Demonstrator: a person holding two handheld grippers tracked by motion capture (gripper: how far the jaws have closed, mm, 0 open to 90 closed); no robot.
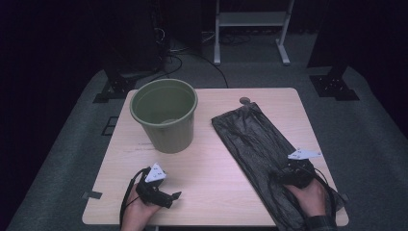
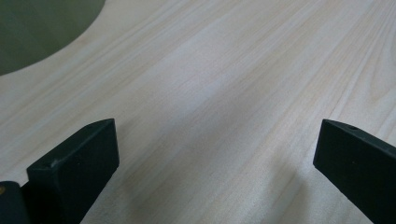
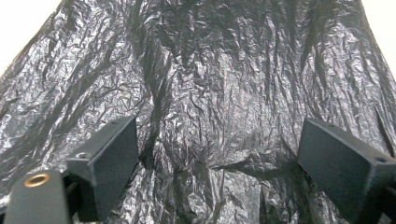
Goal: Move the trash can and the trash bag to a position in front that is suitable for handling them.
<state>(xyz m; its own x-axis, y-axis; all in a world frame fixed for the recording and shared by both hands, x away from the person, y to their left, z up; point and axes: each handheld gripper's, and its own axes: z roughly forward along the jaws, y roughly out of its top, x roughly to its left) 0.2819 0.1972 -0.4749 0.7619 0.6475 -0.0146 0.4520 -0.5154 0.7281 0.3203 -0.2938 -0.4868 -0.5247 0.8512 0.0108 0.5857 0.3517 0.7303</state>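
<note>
Black bin bag (image 1: 262, 149): crumpled, lying flat on the table (image 1: 211, 159) at 3 o'clock of the green bin (image 1: 165, 115). Bin unlined; judged barely begun, with gripping, opening and fitting all left. Right gripper (image 3: 217, 154): jaws spread wide over the bag's near end, pinching nothing. Left gripper (image 2: 217, 154): at 7 o'clock, jaws spread over bare wood.
</note>
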